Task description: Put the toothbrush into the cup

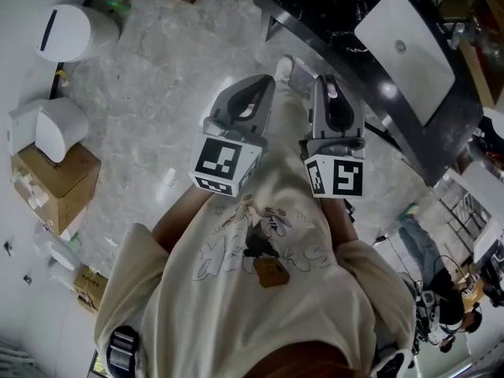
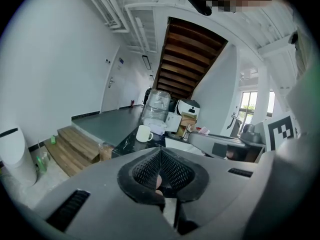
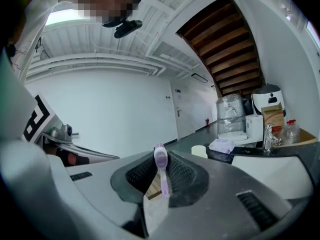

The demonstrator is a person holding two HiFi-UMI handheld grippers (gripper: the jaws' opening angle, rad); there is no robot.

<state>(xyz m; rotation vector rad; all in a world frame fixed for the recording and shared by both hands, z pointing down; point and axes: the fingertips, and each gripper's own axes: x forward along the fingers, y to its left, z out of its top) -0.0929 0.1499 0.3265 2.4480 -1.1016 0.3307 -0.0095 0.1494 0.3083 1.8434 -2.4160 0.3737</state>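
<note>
Purple plastic toothbrush (image 3: 160,160) is pinched upright in my right gripper (image 3: 161,170), my left gripper (image 2: 161,156) is pressed together on nothing, and the white ceramic cup (image 2: 144,133) sits ahead on the black marble counter (image 2: 126,144), so the drop-in is yet to come.

So the counter (image 1: 315,6) runs across the top right of the head view, with the sink (image 1: 417,61) set in it. Both grippers sit side by side just short of its edge, left gripper (image 1: 264,85) to the left of the right gripper (image 1: 327,85), and the toothbrush (image 3: 161,166) stands up between the right one's jaws. The cup (image 2: 144,133) is on the counter close to its left edge, with the big water bottle (image 2: 156,106) behind it and a cardboard box (image 2: 188,121) off to the right. Wooden steps (image 2: 75,149) are on the floor left of the counter.
</note>
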